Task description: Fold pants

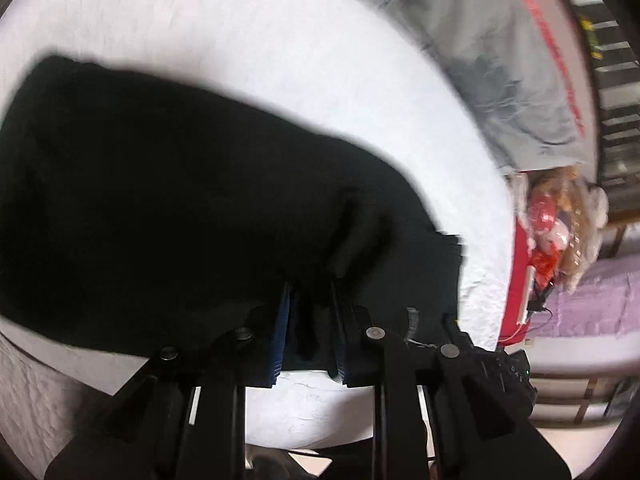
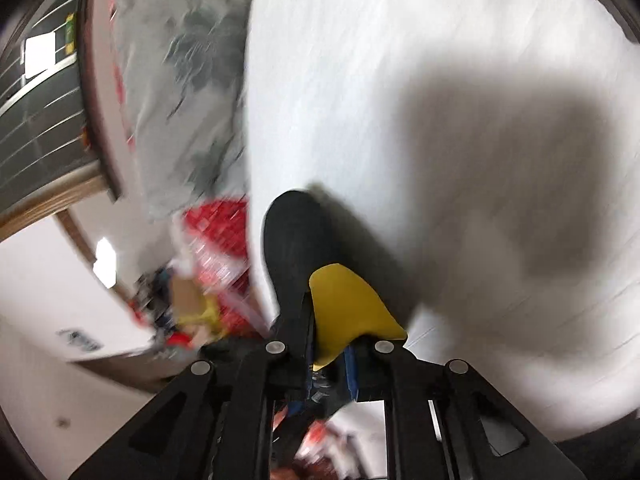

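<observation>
Soft, limp, light pants [image 1: 180,200] at bed [image 1: 240,40] edge; left gripper [image 1: 310,300] & right gripper [image 2: 308,296] both pinching hem; grip edges, keep taut.

Black pants [image 1: 160,208] on seemingly white bed [image 1: 240,40]

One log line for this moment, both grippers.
left gripper: shut on pants | right gripper: shut on pants | surface: white bed

The pants [image 1: 180,200] are matt black cloth, lying on a bed [image 1: 260,40] covered in white cloth with a faintly crinkled weave. The left gripper [image 1: 310,300] and right gripper [image 2: 316,292] are matt black plastic with dull metal rivets, and one right finger wears a smooth yellow pad [image 2: 348,304].
</observation>
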Tool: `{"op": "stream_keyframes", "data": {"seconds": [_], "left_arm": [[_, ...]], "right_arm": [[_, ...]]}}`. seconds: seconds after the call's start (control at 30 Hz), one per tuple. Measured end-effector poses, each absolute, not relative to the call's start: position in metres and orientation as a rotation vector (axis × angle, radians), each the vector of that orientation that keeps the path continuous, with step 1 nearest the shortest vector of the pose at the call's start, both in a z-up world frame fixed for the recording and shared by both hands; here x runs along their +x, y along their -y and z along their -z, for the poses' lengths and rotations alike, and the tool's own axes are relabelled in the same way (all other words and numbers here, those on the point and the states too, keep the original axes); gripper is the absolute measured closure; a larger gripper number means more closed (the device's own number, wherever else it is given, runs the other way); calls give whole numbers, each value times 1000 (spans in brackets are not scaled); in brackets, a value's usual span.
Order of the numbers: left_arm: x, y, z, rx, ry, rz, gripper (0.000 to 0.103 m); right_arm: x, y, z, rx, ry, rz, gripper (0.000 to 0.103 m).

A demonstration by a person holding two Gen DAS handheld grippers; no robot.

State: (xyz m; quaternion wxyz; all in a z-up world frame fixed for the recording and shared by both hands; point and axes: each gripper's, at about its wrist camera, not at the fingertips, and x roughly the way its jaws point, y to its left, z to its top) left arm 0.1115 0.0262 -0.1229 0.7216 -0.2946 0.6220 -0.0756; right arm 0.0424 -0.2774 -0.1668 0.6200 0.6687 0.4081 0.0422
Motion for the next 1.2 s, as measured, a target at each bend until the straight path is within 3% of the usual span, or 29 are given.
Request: {"op": "stream_keyframes", "data": {"seconds": [0.23,0.37,0.4,0.5,0.6,0.73,0.83,0.87,0.9,0.97,1.13,1.17,1.2], "left_arm": [[104,-51,124,-756,-1382,187,86],[87,-64,100,-809,-1318,251,86],[84,-66,93,-833,-1295,278,86],[88,-54,68,-835,-1242,337,78],[100,-24,56,-767,-1229,367,64],[118,10,71,-640,-1272,357,63],[127,14,107,-570,-1335,249,64],[130,13,118,-585,-1343,246,65],[130,10,123,-607,-1326,252,65],[129,6,121,-633,-1311,253,65],[124,6,109,-642,-1327,258,65],[119,2,104,-693,-1318,283,64],[113,-3,101,-727,-1302,311,64]], "right_arm": [[46,276,172,1503,-991,-119,83],[26,284,159,1528,-1049,-165,41],[19,288,154,1522,-1055,-170,40],[10,297,125,1454,-957,-226,40],[30,290,101,1347,-862,-317,40],[55,269,108,1288,-901,-391,41],[62,271,136,1179,-961,-298,49],[61,275,147,1183,-975,-288,63],[61,277,156,1186,-988,-286,85],[61,280,161,1151,-1001,-286,97],[65,279,142,1084,-1029,-300,92],[64,279,132,1071,-1005,-309,82],[62,277,124,1048,-978,-318,65]]}}
